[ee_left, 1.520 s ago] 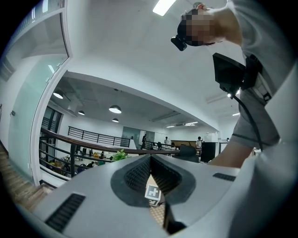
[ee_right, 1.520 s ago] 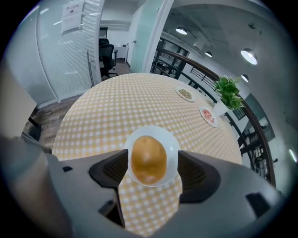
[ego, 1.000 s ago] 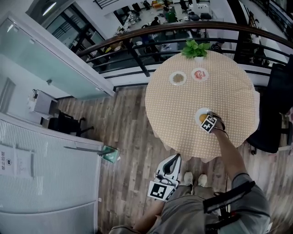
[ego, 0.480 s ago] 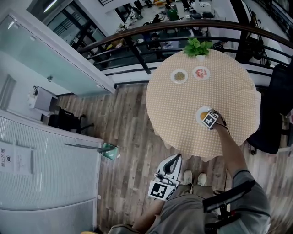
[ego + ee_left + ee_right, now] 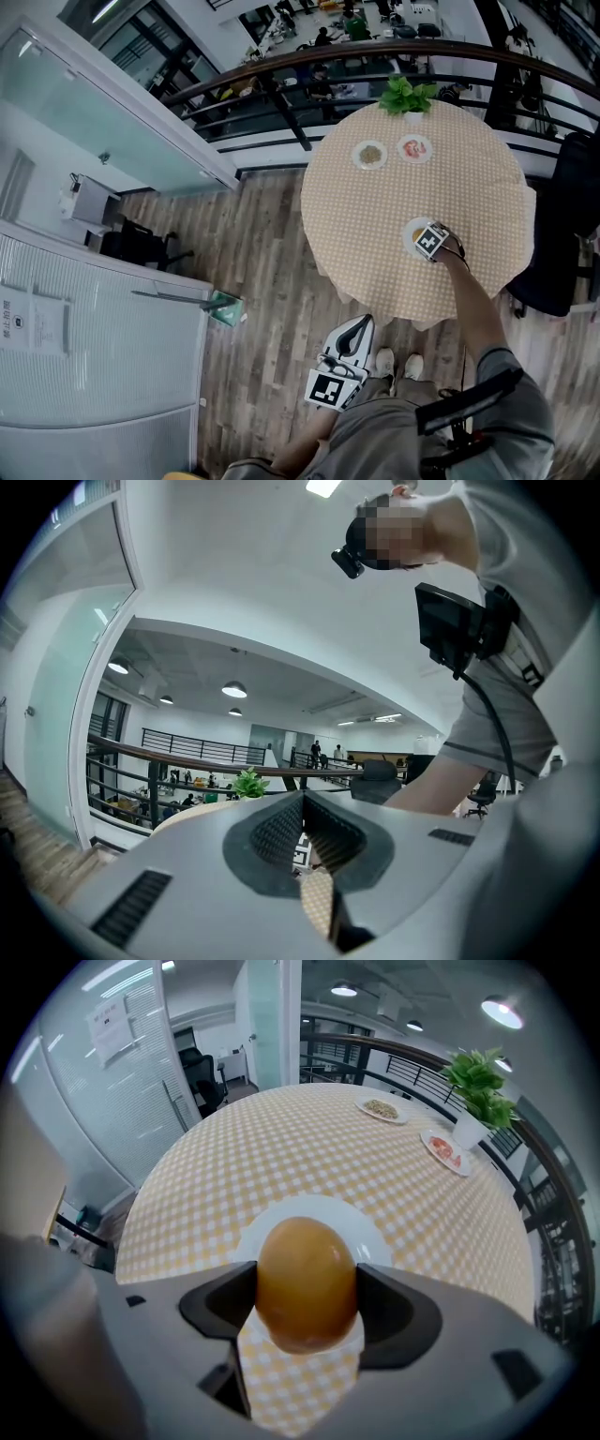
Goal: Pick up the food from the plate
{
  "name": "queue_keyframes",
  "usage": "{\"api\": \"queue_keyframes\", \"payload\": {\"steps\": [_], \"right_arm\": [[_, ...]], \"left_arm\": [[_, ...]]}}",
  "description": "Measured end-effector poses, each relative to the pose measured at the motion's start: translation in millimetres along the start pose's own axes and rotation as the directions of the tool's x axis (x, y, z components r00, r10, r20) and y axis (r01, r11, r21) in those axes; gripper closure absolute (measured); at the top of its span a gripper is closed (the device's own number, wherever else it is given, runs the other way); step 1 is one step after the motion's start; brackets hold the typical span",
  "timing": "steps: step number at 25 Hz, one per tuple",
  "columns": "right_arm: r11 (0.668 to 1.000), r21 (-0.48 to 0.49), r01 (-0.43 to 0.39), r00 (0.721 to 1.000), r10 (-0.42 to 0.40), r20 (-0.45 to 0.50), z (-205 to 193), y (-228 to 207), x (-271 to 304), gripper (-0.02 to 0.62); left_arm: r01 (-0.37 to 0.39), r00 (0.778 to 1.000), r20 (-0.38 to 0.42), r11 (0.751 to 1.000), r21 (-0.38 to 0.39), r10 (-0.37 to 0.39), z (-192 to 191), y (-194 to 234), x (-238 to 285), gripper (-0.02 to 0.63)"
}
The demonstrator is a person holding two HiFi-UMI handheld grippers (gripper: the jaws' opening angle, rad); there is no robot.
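Note:
A smooth orange-brown, egg-shaped piece of food [image 5: 306, 1274] sits between the jaws of my right gripper [image 5: 307, 1309], which is shut on it. It hangs just over a small white plate [image 5: 274, 1224] on the round yellow-checked table [image 5: 375, 244]. In the head view the right gripper [image 5: 429, 241] covers the near side of that plate [image 5: 411, 232] and hides the food. My left gripper [image 5: 354, 330] hangs low beside the person's legs, off the table. Its jaws [image 5: 303, 803] meet at the tips and hold nothing.
Two more small plates of food [image 5: 370, 154] [image 5: 413, 147] and a potted green plant [image 5: 405, 96] stand at the table's far side. A dark railing [image 5: 281, 103] runs behind the table. A black chair [image 5: 562, 225] stands at its right.
The right gripper has shifted slightly farther over the plate, and the orange food that showed beside its cube is now hidden. The left gripper has stayed where it was.

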State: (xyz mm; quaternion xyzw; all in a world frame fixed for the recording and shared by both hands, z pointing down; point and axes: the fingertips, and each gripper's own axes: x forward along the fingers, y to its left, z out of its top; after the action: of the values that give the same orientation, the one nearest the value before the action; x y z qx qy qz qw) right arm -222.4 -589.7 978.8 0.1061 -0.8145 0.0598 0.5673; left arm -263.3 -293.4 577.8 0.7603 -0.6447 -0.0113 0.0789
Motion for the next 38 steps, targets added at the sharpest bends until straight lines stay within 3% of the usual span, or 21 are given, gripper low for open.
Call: {"api": "queue_keyframes", "payload": {"steps": [14, 22, 26, 32, 38], "right_arm": [[0.977, 0.205, 0.06, 0.968, -0.107, 0.228, 4.7, -24.8, -76.5, 0.276], [0.97, 0.24, 0.037, 0.887, -0.142, 0.439, 20.1, -1.3, -176.9, 0.276], [0.958, 0.285, -0.036, 0.798, -0.145, 0.585, 30.1, 20.9, -247.2, 0.277], [0.949, 0.297, -0.103, 0.6, -0.179, 0.78, 34.5, 65.6, -365.5, 0.276], [0.952, 0.289, -0.104, 0.421, -0.221, 0.88, 17.3, 103.6, -469.6, 0.276]], "left_arm": [[-0.004, 0.999, 0.048, 1.0, 0.003, 0.003, 13.1, 0.7, 4.5, 0.595], [-0.011, 0.995, 0.1, 1.0, 0.013, 0.01, 33.1, 2.2, 8.0, 0.596], [-0.005, 0.992, 0.128, 1.0, 0.027, 0.002, 43.1, 1.8, 11.6, 0.596], [-0.015, 0.986, 0.165, 0.999, 0.042, 0.008, 57.9, 3.9, 13.7, 0.595], [-0.022, 0.979, 0.204, 0.998, 0.056, 0.01, 75.8, -6.4, 11.8, 0.595]]}}
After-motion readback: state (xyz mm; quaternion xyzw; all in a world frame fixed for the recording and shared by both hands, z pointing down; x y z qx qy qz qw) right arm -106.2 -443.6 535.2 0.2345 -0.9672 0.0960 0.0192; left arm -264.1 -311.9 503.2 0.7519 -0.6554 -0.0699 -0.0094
